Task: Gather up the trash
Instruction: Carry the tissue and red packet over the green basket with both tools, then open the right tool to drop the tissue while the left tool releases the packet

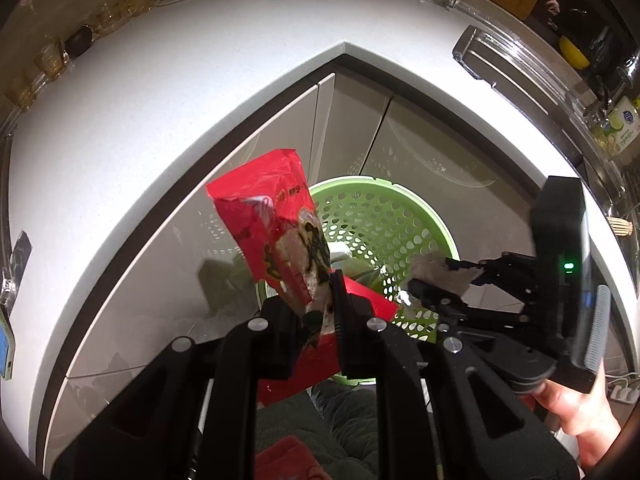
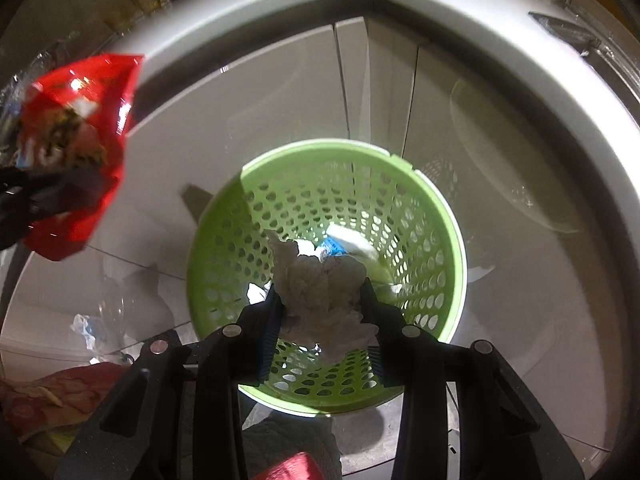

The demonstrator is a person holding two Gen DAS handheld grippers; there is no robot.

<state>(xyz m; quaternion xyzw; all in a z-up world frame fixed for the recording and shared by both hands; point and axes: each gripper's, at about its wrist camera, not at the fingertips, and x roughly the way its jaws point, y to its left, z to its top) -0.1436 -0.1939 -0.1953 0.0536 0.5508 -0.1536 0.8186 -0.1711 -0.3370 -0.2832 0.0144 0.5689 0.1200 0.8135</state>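
Trash is going into the green perforated basket (image 2: 326, 276), which is standing on the floor in front of the pale cabinet doors (image 1: 352, 128) under the white counter (image 1: 120, 120). I am holding one piece in each hand, and both are hanging above that basket, so I judge this to be the dropping step.

My right gripper (image 2: 324, 304) is pointing steeply down over the basket's mouth with a crumpled white tissue (image 2: 316, 284) between its fingers. The fingers are standing partly apart with the wad filling the gap and touching both pads, though I cannot tell how firmly they are pressing. Other scraps, white and blue, are already lying at the bottom of the basket.

My left gripper (image 1: 318, 312) is nearly pressed together, pinching a red snack wrapper (image 1: 268, 216) by its lower part; the wrapper is sticking up past the fingers, beside the basket's rim rather than squarely over it.

Next, I think the right fingers are needing to spread enough for the tissue to fall clear. Then the left hand is needing to come over the opening before letting go, since the light wrapper could cling or drift outside.
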